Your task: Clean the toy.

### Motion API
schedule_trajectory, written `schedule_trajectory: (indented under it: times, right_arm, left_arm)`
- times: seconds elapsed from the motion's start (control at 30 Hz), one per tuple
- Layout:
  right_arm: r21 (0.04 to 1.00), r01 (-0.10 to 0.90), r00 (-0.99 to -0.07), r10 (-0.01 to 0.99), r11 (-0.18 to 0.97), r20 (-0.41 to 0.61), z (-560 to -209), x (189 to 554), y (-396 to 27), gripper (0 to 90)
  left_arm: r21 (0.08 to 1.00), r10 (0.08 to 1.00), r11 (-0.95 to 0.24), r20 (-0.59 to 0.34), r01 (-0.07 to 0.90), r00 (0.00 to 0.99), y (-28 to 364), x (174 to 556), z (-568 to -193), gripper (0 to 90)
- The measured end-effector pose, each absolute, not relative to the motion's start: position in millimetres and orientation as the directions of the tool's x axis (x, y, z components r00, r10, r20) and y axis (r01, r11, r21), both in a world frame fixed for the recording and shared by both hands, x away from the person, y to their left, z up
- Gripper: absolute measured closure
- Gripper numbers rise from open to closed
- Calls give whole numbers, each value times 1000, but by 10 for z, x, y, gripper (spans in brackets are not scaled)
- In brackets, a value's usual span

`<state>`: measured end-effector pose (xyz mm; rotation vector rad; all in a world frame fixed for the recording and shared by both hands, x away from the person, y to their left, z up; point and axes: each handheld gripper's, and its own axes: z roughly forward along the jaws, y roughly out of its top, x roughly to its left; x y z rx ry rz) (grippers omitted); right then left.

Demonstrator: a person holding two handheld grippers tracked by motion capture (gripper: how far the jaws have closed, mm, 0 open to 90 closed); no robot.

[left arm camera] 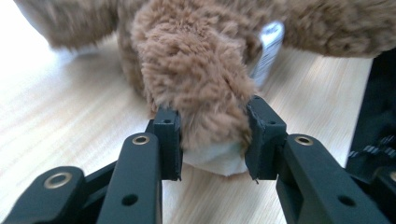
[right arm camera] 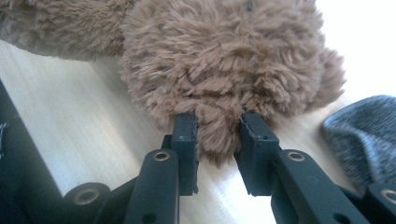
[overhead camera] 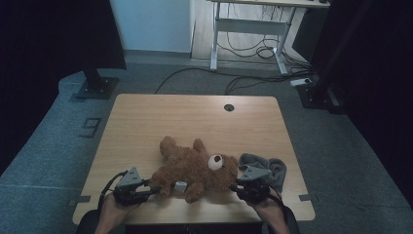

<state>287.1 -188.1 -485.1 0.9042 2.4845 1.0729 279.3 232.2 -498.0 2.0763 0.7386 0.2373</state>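
Note:
A brown teddy bear (overhead camera: 195,168) lies on the wooden table (overhead camera: 195,117) near its front edge, head toward the right. My left gripper (overhead camera: 155,189) comes in from the left, shut on one of the bear's limbs. In the left gripper view the pads (left arm camera: 170,135) press both sides of the furry paw (left arm camera: 201,79), just above its white sole (left arm camera: 215,161). A white label (left arm camera: 268,46) hangs behind it. My right gripper (overhead camera: 236,186) is shut on the bear's head. In the right gripper view the pads (right arm camera: 186,135) pinch a tuft of fur (right arm camera: 217,135) at the bottom of the head (right arm camera: 219,56).
A grey knitted cloth (overhead camera: 270,168) lies crumpled right of the bear's head, close to my right gripper, and is seen as a grey cloth (right arm camera: 359,130) beside the jaws. A cable hole (overhead camera: 229,107) sits near the table's far edge. A black stand (overhead camera: 97,87) and a desk frame (overhead camera: 248,29) stand on the floor beyond.

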Motion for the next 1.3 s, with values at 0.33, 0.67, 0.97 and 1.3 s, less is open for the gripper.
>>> schedule_trajectory:
  times: [0.33,0.67,0.97,1.3]
  right_arm:
    - [737,454,-744,669,501,4,-4701,3157,-1918,686]
    - [741,476,-719,695,473,17,-4688,3342,-1994,591]
    - [751,434,-755,655,498,1,-4560,3273,-1904,412]
    - [767,339,-846,533,545,-5,-4477,3175,-1496,291]
  left_arm:
    - [826,568,-406,-106,391,816,2274,3100,-4676,614]
    - [836,573,-366,-143,408,807,2236,3263,-4578,610]
    - [837,575,-359,-150,413,804,2251,3236,-4578,605]
    - [837,574,-355,-156,416,804,2256,3245,-4572,605]
